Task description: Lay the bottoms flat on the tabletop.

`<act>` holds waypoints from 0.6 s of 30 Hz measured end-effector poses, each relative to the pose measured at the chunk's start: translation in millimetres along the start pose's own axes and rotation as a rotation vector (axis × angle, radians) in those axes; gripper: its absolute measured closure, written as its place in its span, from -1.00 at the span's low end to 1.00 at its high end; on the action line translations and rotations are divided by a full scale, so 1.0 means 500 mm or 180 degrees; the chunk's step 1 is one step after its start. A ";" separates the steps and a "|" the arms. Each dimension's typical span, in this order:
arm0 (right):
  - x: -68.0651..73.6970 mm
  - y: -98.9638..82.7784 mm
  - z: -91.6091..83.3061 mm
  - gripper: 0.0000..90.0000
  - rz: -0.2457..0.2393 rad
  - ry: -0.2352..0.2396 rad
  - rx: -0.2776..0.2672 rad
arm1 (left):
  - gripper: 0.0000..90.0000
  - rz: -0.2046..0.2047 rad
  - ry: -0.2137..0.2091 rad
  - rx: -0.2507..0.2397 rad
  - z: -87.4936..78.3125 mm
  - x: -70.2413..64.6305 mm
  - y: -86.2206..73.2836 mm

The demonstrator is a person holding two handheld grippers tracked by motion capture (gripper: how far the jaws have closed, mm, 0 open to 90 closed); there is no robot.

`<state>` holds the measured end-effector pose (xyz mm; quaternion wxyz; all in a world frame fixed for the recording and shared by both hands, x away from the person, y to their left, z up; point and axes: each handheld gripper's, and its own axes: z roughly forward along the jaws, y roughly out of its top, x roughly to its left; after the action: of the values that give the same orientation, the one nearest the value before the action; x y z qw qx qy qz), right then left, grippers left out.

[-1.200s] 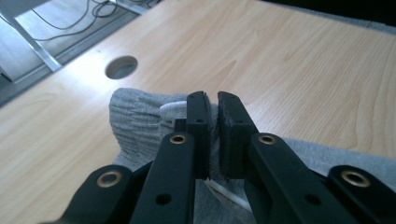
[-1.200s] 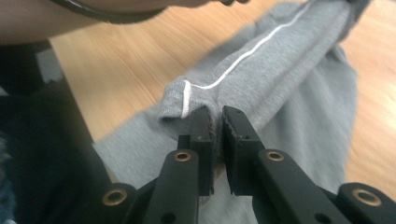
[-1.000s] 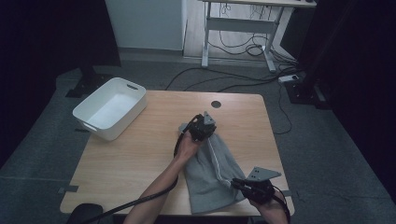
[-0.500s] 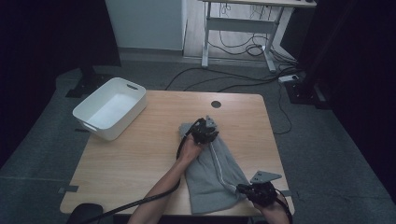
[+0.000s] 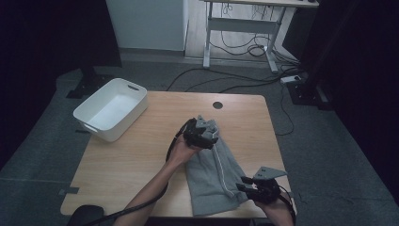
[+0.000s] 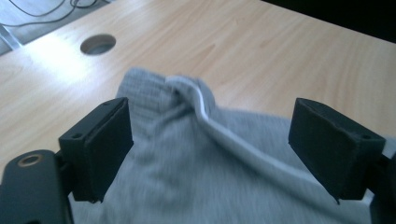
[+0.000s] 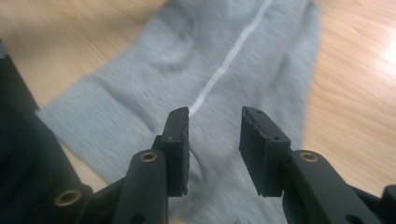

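High view: grey garment point(image 5: 214, 176) lies flat on the wooden bench point(image 5: 141, 155), running from near the middle toward the near right corner, with a white stripe point(image 5: 221, 165) along its length. Left hand-held gripper point(image 5: 203, 134) sits over the garment's far end, held by the left hand point(image 5: 181, 150). Right hand-held gripper point(image 5: 251, 188) is at the near right edge of the cloth, beside the bench edge. White bin point(image 5: 110, 108) stands on the far left corner of the bench, well apart from the cloth; a round hole point(image 5: 217, 105) is in the bench top beyond the garment. Jaw gaps are too small to judge from here.

Left gripper view: left hand-held gripper point(image 6: 210, 149) jaws have just been opening and now stand wide apart. The bunched end of the garment point(image 6: 196, 154) and its stripe point(image 6: 233, 140) lie between and below them; the pads do not press on the cloth. Hole point(image 6: 97, 44) shows at upper left.

Right gripper view: right hand-held gripper point(image 7: 215, 140) jaws have just been opening and stand a little apart, a narrow gap between the pads. Garment point(image 7: 177, 79) spreads beyond and under them, stripe point(image 7: 229, 60) running away up the picture; no fold is pinched between the pads. Picture is blurred.
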<state>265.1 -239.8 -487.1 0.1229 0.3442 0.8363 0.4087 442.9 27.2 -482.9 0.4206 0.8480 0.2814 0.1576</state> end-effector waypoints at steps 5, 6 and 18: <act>0.025 0.027 0.040 0.32 -0.0093 0.0108 0.0109 | -0.90 0.0094 0.0036 0.0181 -0.033 -0.005 -0.043; 0.027 0.030 0.047 0.31 -0.0100 0.0111 0.0128 | -0.93 0.0105 0.0029 0.0227 -0.038 -0.006 -0.057; 0.041 0.005 0.132 0.47 -0.0085 -0.0041 0.0660 | -0.93 0.0017 0.0086 0.0503 -0.058 0.005 -0.182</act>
<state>283.8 -185.3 -525.5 0.0974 0.3464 0.8779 0.3160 398.8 91.2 -538.3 0.3482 0.8770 0.2964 0.1475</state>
